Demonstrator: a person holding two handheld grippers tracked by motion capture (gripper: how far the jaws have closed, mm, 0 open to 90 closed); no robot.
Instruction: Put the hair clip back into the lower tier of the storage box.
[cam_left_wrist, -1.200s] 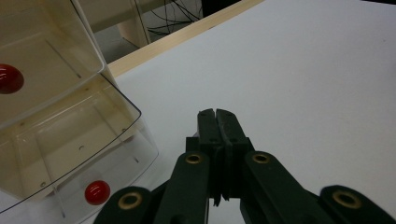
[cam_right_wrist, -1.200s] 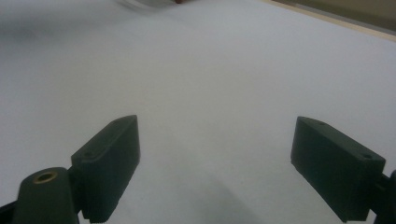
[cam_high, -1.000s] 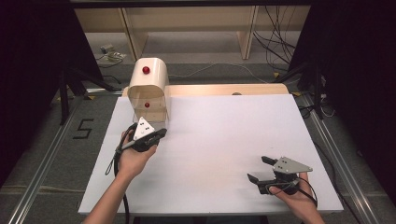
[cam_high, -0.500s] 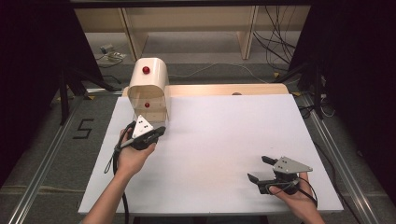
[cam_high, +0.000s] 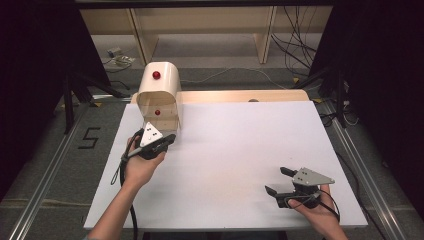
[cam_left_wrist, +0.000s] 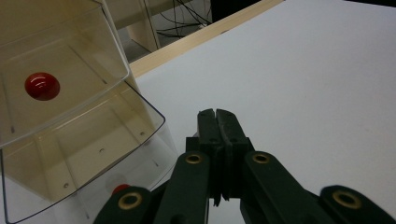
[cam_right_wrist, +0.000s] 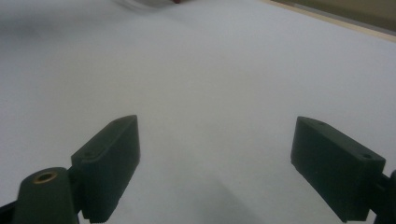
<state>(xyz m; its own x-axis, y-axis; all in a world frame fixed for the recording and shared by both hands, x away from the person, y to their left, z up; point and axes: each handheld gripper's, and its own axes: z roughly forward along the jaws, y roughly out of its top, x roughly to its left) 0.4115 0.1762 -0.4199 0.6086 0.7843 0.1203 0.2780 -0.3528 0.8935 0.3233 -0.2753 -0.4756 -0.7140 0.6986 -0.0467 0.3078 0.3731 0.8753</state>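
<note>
A white "5" (cam_high: 89, 138) marked the grey floor at frame left. The left gripper (cam_left_wrist: 218, 122) sat jaws pressed together, empty, beside the cream domed plastic box (cam_high: 159, 95); the right gripper (cam_right_wrist: 215, 163) gaped wide, empty, over the white counter (cam_high: 240, 150).

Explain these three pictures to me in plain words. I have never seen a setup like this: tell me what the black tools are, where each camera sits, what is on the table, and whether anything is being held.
There is no robot here. A person stands at a white table and holds a hand-operated two-jaw gripper in each hand.

The high view looks down from above the person's side. The left gripper sits beside a cream box with clear drawers that have red knobs. The right gripper rests near the table's front right.

The other two pictures come from cameras riding on the grippers, looking along their black jaws. In the left gripper view the jaws are pressed together on nothing, beside a clear drawer that stands pulled out. In the right gripper view the jaws stand wide apart over bare table. Nothing is held.
</note>
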